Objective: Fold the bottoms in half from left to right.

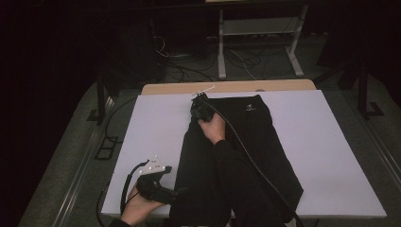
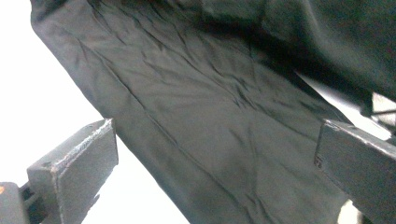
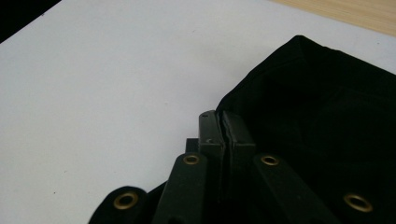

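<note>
From the high view, a black garment [image 1: 246, 151] lies on the white table cover [image 1: 331, 156], its long axis running from the near edge toward the far edge, waistband end farthest from the person. The right gripper [image 1: 197, 100] sits at the garment's far left corner; the left gripper [image 1: 177, 191] is low at the near left edge of the cloth.

In the left gripper view, the jaws stand wide apart, with the garment's wrinkled fabric [image 2: 210, 121] lying between and beyond them, untouched by the pads.

In the right gripper view, the jaws are pressed together at the edge of the garment [image 3: 317, 126]; whether cloth is pinched between them cannot be told.
</note>
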